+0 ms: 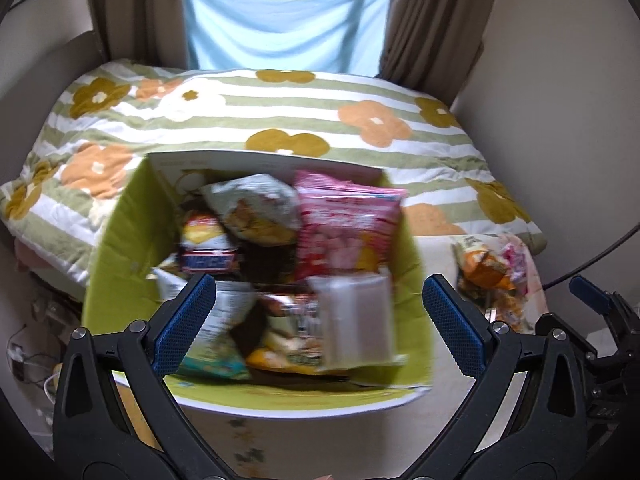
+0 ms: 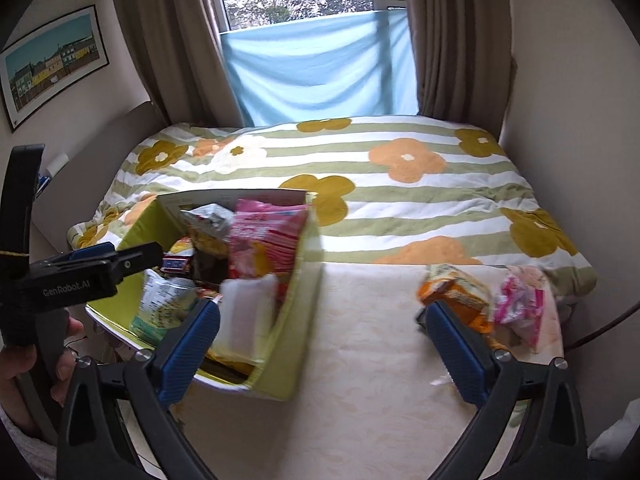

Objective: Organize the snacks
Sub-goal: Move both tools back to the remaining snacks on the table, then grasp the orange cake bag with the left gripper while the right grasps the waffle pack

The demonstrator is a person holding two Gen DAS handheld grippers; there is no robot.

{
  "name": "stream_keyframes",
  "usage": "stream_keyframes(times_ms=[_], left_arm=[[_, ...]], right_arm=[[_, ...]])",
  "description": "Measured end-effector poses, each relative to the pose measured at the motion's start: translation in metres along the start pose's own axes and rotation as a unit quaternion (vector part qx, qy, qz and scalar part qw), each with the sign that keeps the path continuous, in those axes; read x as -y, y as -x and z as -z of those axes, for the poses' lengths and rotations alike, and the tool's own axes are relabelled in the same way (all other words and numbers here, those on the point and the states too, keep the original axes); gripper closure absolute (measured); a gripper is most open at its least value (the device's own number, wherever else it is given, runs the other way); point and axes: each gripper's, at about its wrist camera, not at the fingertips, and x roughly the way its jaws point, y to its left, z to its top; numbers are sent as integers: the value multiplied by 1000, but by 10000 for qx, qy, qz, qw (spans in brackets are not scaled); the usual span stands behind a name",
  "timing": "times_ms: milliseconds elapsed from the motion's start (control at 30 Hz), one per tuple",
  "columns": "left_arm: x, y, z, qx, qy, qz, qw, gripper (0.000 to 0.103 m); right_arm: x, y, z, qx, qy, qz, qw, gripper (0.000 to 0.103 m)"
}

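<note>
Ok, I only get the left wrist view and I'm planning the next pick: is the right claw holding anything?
Observer: No, the right claw is open and empty, above bare table just right of the green box.
Operator: Anything close to the box's left side?
Observer: Only the left claw, seen side-on, with a hand wrapped round its handle near the box's near left corner.

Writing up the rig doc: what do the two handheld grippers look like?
Both match: black plastic scissor-style arms with silver pivot bolts and blue ribbed finger pads, seen on the left gripper and the right gripper. The left's body carries white "GenRobot.AI" lettering in the right wrist view. A light textured sleeve shows at that view's corner.
</note>
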Motion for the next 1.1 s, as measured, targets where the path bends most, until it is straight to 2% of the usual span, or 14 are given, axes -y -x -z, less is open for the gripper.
stream_keyframes(times_ms=[167,300,467,600,800,1100], left_arm=[[69,-11,-1,-71,-293,135,9995,0],[120,-27,0,-208,-438,304,9984,0],[181,-58,3,-454,-589,352,9966,0],[220,-86,7,-750,-649,452,9940,0],[259,-140,10,-1318,-929,469,9858,0],[280,-219,10,-1973,-1313,286,9711,0]], right_arm=[[58,16,8,-67,-67,72,9999,1],[105,21,5,-305,88,123,9994,1],[149,20,3,-437,443,194,9979,1],[180,8,12,-636,379,29,9973,1],[205,-16,25,-836,370,-198,9956,1],[225,-54,45,-1231,9,-334,9918,1]])
